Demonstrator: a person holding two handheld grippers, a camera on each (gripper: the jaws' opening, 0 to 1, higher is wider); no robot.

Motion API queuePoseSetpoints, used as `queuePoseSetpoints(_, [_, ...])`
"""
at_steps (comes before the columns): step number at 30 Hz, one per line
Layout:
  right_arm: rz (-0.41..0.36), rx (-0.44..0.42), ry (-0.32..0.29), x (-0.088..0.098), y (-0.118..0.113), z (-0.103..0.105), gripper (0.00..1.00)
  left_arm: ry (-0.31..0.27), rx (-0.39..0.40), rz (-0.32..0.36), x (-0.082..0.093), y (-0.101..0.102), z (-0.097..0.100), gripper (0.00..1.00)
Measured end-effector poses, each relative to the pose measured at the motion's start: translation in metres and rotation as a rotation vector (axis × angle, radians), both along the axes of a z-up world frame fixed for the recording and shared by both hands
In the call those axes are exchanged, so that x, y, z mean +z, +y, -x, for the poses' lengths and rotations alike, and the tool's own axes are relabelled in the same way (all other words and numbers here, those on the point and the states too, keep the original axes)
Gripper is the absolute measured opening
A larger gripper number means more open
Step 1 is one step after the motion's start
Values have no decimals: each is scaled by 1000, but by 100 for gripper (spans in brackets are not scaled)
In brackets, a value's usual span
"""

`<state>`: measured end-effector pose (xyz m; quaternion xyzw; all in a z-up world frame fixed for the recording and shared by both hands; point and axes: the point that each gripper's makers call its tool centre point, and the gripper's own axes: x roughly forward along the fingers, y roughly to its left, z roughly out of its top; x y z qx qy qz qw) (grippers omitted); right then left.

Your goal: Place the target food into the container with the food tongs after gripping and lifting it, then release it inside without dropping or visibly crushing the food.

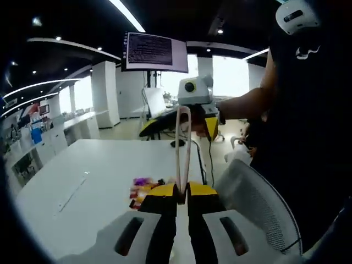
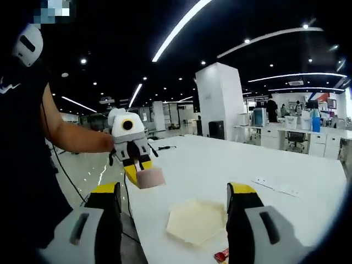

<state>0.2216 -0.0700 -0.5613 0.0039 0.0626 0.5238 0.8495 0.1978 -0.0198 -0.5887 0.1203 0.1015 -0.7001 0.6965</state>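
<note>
Clamping pale food tongs (image 1: 182, 144), the left gripper (image 1: 182, 190) hangs above the white surface (image 1: 104, 165); the right gripper (image 2: 173, 192) stands wide over a cream hexagonal container (image 2: 196, 221).

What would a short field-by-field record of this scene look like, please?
left gripper: jaws shut on the food tongs, which stand up between them
right gripper: jaws wide open, holding nothing
hexagonal tray: pale, flat on the white table, nothing seen in it
colourful items: small, on the table just beyond the left gripper's jaws; too blurred to identify
</note>
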Motion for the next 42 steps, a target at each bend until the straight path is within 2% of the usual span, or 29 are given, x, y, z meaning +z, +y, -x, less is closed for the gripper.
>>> queuePoseSetpoints(8, [-9, 47, 5, 3, 17, 7, 73, 25, -28, 8, 9, -9, 4, 2])
queuePoseSetpoints(11, [13, 80, 5, 2, 23, 12, 64, 77, -36, 1, 11, -12, 7, 2])
queuePoseSetpoints(14, [21, 106, 16, 1, 28, 17, 56, 78, -46, -1, 13, -16, 8, 2])
queuePoseSetpoints(33, [-57, 171, 43, 13, 48, 29, 40, 113, -74, 53, 24, -31, 16, 2])
queuePoseSetpoints(38, [-82, 177, 53, 21, 46, 29, 21, 127, -92, 59, 23, -30, 21, 2])
queuePoseSetpoints(42, [-87, 192, 67, 20, 48, 31, 18, 137, -89, 68, 25, -31, 21, 2])
